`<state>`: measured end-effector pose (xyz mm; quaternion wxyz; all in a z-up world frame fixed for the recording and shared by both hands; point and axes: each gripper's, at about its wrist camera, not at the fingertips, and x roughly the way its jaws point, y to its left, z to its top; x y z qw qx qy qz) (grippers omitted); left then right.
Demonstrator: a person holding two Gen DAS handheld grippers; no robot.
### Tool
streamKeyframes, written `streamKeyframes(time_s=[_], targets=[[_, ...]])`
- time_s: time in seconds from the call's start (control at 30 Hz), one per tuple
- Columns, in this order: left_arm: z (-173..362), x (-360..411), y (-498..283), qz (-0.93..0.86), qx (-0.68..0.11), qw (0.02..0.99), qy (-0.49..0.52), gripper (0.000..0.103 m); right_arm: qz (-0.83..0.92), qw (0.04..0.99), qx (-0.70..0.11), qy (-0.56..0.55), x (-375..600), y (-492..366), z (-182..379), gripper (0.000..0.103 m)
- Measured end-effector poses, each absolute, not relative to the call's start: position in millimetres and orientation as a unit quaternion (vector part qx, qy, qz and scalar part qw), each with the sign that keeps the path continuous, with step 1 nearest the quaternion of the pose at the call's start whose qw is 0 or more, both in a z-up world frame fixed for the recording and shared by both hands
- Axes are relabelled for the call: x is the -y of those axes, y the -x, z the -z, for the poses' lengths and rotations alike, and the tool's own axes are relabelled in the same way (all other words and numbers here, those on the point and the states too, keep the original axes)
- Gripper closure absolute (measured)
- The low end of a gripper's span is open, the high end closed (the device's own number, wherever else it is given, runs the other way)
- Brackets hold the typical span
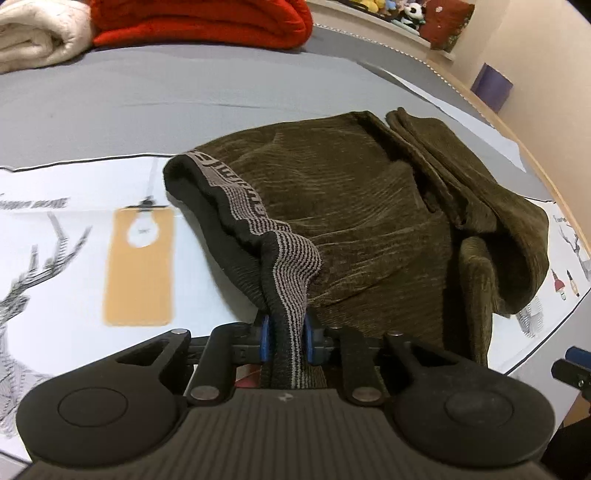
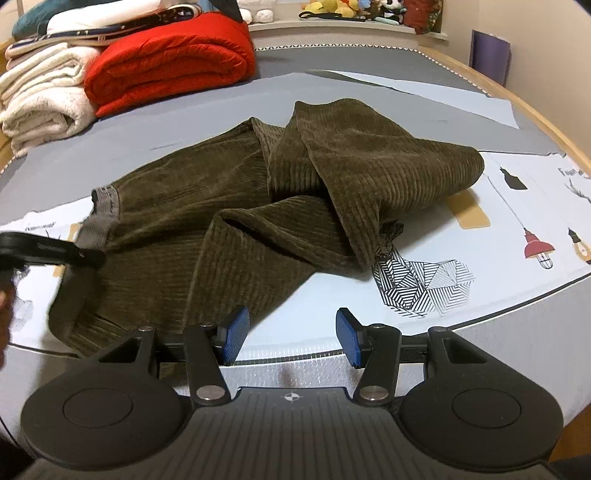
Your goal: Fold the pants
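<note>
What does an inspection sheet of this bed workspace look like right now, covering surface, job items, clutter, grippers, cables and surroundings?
Surface: grey bed sheet with a white printed cloth of lamps and deer laid over the near part.
Job's things: olive-brown corduroy pants, crumpled, legs bunched and overlapping; grey striped elastic waistband pulled toward the left gripper.
Clutter: folded red quilt and folded cream blankets stacked at the far side.
Grippers: left gripper jaws closed on the waistband; right gripper jaws apart, nothing between them, at the near bed edge.
Cables: nothing seen.
Surroundings: shelf of plush toys, purple box, cream wall.
</note>
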<state>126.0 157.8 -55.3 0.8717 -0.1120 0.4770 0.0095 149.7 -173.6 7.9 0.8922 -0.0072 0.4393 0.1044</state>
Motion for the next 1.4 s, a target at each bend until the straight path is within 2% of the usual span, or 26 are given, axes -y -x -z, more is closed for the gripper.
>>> streamKeyframes(time_s=[0.57,0.73,0.8,0.87,0.93,1.13,1.2,1.23,1.27,1.3,1.33,1.37,1.4], targets=[[33,-238,-60,-0.063,-0.502,0.856,0.103,0.084,-0.130,0.890,-0.436,0.030,147,-149,-11,0.049],[26,-230,-57,-0.077,-0.515,0.848,0.098,0.078,-0.138,0.890,-0.434,0.028,146,-150,-11,0.049],[22,-227,-56,-0.094,-0.515,0.848,0.086,0.075,-0.142,0.888,-0.437,0.029,146,-152,-10,0.046],[23,-226,-56,-0.096,-0.512,0.849,0.086,0.064,-0.144,0.885,-0.440,0.037,144,-153,-8,0.035],[19,-225,-56,-0.099,-0.514,0.848,0.088,0.060,-0.142,0.884,-0.443,0.054,139,-156,-4,0.024],[19,-214,-57,-0.093,-0.521,0.846,0.069,0.054,-0.118,0.872,-0.465,0.099,122,-172,25,0.022],[24,-213,-57,-0.090,-0.518,0.848,0.071,0.053,-0.107,0.868,-0.470,0.121,118,-177,38,0.025],[22,-213,-57,-0.090,-0.517,0.848,0.071,0.053,-0.100,0.866,-0.471,0.135,117,-178,44,0.032],[21,-213,-56,-0.091,-0.515,0.849,0.072,0.053,-0.093,0.867,-0.467,0.144,119,-179,48,0.046],[19,-213,-57,-0.092,-0.513,0.850,0.074,0.053,-0.091,0.869,-0.466,0.143,123,-180,50,0.055],[17,-212,-58,-0.092,-0.510,0.852,0.077,0.053,-0.090,0.870,-0.465,0.133,130,-181,50,0.074],[15,-211,-59,-0.092,-0.507,0.853,0.079,0.053,-0.091,0.872,-0.464,0.124,136,-181,48,0.087],[13,-210,-60,-0.091,-0.505,0.855,0.081,0.053,-0.090,0.876,-0.459,0.120,142,-181,44,0.092]])
